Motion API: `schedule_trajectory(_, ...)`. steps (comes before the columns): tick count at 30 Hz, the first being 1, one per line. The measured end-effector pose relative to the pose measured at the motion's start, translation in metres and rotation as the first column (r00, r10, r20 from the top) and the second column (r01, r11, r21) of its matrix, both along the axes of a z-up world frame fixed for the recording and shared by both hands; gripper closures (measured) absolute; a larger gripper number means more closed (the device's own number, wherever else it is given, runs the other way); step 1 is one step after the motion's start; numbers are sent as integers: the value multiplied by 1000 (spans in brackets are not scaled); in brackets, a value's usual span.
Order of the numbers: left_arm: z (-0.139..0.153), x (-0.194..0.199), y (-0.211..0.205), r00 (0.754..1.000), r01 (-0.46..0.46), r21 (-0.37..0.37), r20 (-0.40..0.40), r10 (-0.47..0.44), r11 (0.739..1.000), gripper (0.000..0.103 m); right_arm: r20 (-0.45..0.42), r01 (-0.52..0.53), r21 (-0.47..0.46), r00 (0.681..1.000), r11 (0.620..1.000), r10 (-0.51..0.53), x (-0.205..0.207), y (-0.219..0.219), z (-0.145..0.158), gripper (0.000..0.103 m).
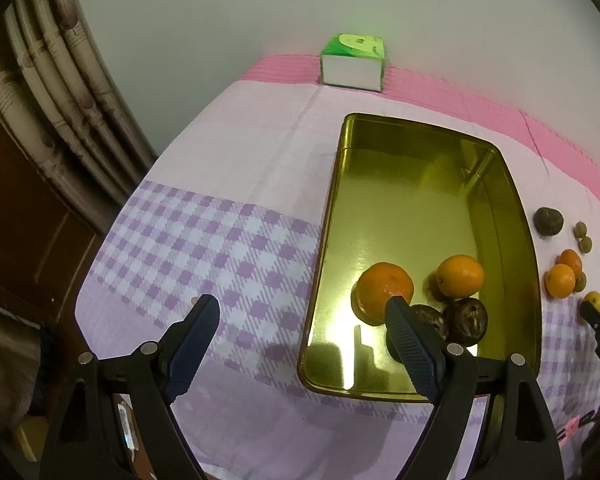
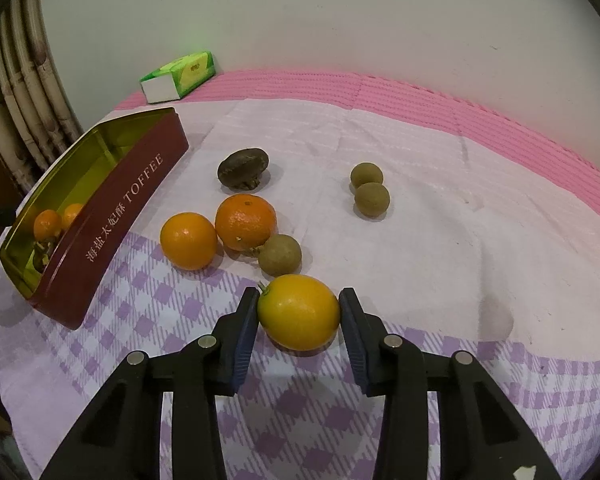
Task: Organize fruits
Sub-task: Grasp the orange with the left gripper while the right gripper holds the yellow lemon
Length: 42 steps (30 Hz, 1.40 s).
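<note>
The right gripper (image 2: pixel 299 304) sits low over the checked cloth (image 2: pixel 420 240) with a yellow-orange fruit (image 2: pixel 298 312) between its fingers. Both pads look to be touching the fruit's sides, and the fruit still rests on the cloth, so the gripper appears closed on it.

Just beyond it lies a small brown-green fruit (image 2: pixel 280 254), which touches an orange (image 2: pixel 245 222); a second orange (image 2: pixel 189 241) sits beside that one on the left. A dark wrinkled fruit (image 2: pixel 243 169) lies farther back, and two more small brown-green fruits (image 2: pixel 370 188) sit together, well apart to the right.

The tin (image 2: pixel 112 216), dark red outside with "TOFFEE" on its wall and gold inside, stands to the left of the loose fruit. In the left wrist view it holds two oranges (image 1: pixel 420 284) and two dark wrinkled fruits (image 1: pixel 456 320) at its near end.

The left gripper (image 1: pixel 300 312) hangs above the tin's left edge with its jaws wide apart and nothing between them.

A green tissue box (image 1: pixel 354 62) stands at the far edge by the wall.
</note>
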<state>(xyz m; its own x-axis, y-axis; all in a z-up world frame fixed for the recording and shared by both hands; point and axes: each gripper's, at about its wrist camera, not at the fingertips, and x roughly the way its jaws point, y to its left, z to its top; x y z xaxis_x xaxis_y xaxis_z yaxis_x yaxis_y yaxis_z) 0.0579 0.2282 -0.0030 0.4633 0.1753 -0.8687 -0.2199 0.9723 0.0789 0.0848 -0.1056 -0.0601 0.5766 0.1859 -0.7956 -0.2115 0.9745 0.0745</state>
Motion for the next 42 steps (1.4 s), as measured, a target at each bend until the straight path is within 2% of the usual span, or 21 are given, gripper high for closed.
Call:
schedule_trajectory(6,2,0,-13,998,57,-5,10,-57,998,18,8,-7,24,1000,1000,7,-1,-3,-2,65)
schedule_trajectory(11,8,-3,-41,989,145,2,28,-145,989,18,16,-15,35,1000,999,14,-1,-4,-3,65)
schedule_trajectory(21,14,12,-126,947,319,-33,46,-317,947,18,16,-36,64,999,997,35,1,-7,-5,64)
schedule_trajectory(27,8,24,-165,922,388,-45,28,-387,921,18,16,-53,55,999,997,52,2,-4,-6,65)
schedule_trajectory(31,1,30,-185,902,431,-56,11,-431,901,18,37,-16,5,999,1000,15,4,-16,-6,65)
schedule_trajectory(34,-5,35,-196,894,447,-66,-2,-448,892,18,37,41,2,998,999,-41,10,-36,-6,65)
schedule_trajectory(40,-17,45,-216,886,460,-97,-19,-464,882,18,54,118,-29,992,993,-116,15,-62,-7,65)
schedule_trajectory(42,-21,50,-220,885,460,-106,-25,-465,881,18,40,136,-8,990,991,-136,18,-69,-8,65)
